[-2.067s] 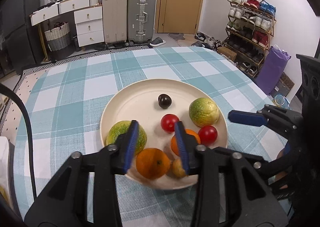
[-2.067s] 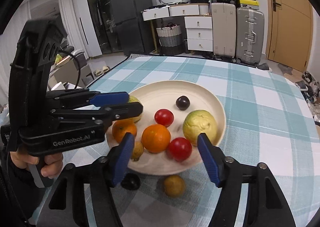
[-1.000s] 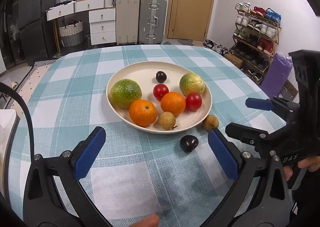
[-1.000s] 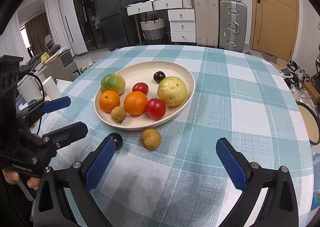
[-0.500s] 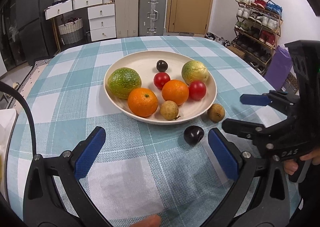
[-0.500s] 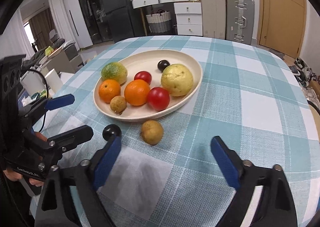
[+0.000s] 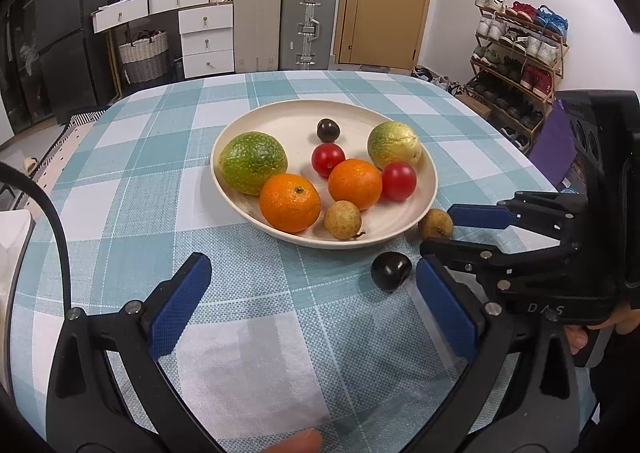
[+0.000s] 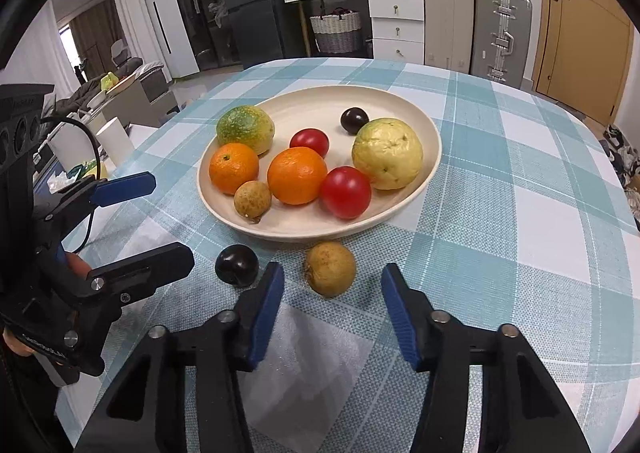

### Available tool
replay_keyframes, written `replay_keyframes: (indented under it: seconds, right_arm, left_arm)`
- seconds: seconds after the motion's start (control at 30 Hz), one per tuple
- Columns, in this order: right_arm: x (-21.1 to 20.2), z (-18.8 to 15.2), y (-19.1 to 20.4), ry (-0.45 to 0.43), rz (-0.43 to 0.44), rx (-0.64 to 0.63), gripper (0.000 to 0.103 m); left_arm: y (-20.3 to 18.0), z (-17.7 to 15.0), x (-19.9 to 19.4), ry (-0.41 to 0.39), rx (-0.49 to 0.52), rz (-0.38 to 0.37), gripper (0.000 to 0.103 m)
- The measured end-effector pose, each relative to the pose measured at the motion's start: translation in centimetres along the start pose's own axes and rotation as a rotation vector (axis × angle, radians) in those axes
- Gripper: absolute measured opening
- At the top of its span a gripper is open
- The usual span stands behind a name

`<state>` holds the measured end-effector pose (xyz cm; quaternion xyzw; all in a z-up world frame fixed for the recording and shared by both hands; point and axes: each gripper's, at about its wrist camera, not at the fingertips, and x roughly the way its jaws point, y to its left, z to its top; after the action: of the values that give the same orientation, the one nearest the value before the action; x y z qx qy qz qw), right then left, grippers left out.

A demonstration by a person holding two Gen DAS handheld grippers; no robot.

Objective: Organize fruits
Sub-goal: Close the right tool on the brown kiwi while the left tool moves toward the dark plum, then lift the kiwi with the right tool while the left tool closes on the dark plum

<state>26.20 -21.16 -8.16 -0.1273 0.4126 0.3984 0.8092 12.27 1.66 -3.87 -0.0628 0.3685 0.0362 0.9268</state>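
Note:
A cream plate (image 7: 426, 189) (image 8: 420, 189) on the checked tablecloth holds several fruits: two oranges, two red tomatoes, a green citrus, a yellow-green guava, a dark plum and a small brown longan. Outside the plate lie a dark plum (image 7: 390, 270) (image 8: 237, 265) and a brown longan (image 7: 435, 223) (image 8: 330, 268). My left gripper (image 7: 312, 307) is open and empty, with the loose plum just inside its right finger. My right gripper (image 8: 332, 313) is open and empty, its fingers just short of the loose longan on either side.
Suitcases (image 7: 280, 21), white drawers (image 7: 206, 39) and a door (image 7: 384, 1) stand behind the table. A shoe rack (image 7: 516, 53) is at the right. The table's left edge drops to a sofa area (image 8: 112, 89).
Both grippers have moved forward and lower toward the two loose fruits. The right gripper has narrowed its opening around the longan's line. No fruit has moved.

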Motion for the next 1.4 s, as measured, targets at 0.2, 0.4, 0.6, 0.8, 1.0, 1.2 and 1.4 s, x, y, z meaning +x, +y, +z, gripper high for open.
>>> replay_keyframes:
  seconds: [0.2, 0.4, 0.6, 0.8, 1.0, 1.2, 1.4]
  right_arm:
    - [0.2, 0.2, 0.3, 0.005, 0.005, -0.003, 0.04]
    - [0.3, 0.1, 0.4, 0.012, 0.006, 0.0, 0.028]
    - [-0.8, -0.5, 0.4, -0.017, 0.011, 0.016, 0.027]
    - [-3.7, -2.0, -0.1, -0.086, 0.015, 0.065, 0.027]
    - [-4.8, -2.9, -0.3, -0.096, 0.026, 0.083, 0.027]
    - [-4.9, -3.1, -0.3, -0.094, 0.017, 0.079, 0.027]
    - [-5.3, -3.1, -0.8, -0.104, 0.02, 0.091, 0.027]
  left_arm:
    - [0.1, 0.1, 0.2, 0.009, -0.006, 0.001, 0.102]
    - [0.1, 0.1, 0.3, 0.014, 0.0, -0.005, 0.102]
    - [-0.3, -0.1, 0.2, 0.013, 0.017, -0.013, 0.102]
    - [-1.0, -0.4, 0.3, 0.039, 0.025, -0.024, 0.102]
    - [-2.0, -0.7, 0.8, 0.07, 0.041, -0.026, 0.102]
    - [-3.0, -0.8, 1.3, 0.097, 0.05, -0.07, 0.083]
    - [-4.0, -0.9, 2.1, 0.129, 0.086, -0.067, 0.065]
